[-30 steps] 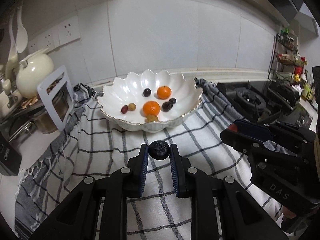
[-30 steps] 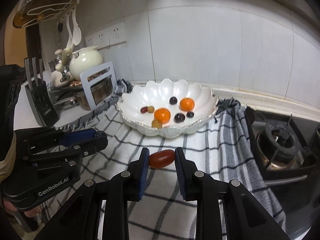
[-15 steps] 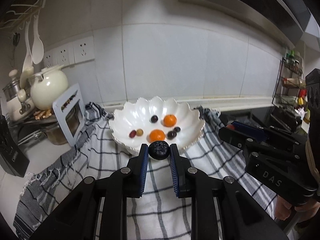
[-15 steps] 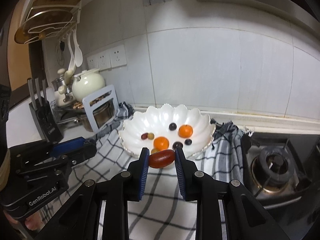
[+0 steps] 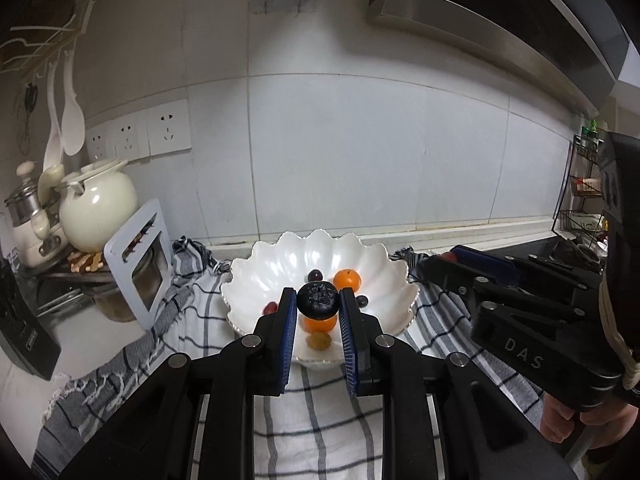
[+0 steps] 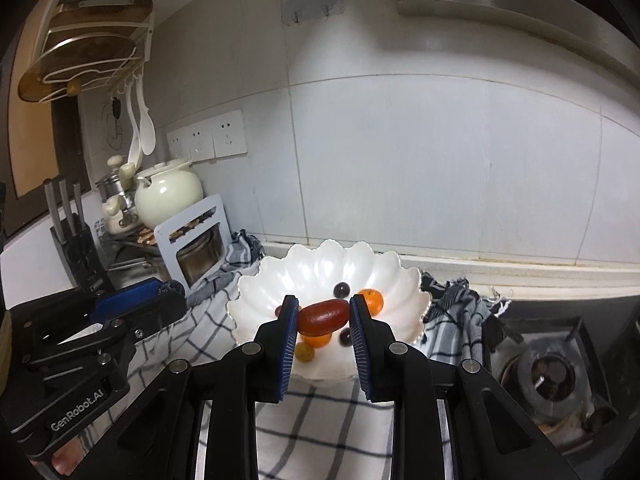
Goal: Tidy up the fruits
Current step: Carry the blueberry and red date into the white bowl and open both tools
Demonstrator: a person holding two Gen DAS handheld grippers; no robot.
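A white scalloped bowl (image 5: 360, 252) (image 6: 404, 280) stands on a checked cloth and holds oranges (image 5: 347, 279), dark grapes (image 6: 341, 289) and other small fruits. My left gripper (image 5: 318, 300) is shut on a dark wrinkled fruit (image 5: 318, 299), held in the air in front of the bowl. My right gripper (image 6: 323, 316) is shut on a red oblong fruit (image 6: 323, 316), also raised before the bowl. Each gripper shows in the other's view, the right one (image 5: 452, 258) at right and the left one (image 6: 160, 292) at left.
The checked cloth (image 5: 320, 408) covers the counter. A cream teapot (image 5: 98, 204), a grey rack (image 5: 138, 260) and pots stand at left, with a knife block (image 6: 76, 236) there too. A gas burner (image 6: 552, 372) is at right. A tiled wall rises behind the bowl.
Both grippers have lifted their fruits off the cloth and carried them up and forward toward the bowl. The jaws have stayed shut on the fruits.
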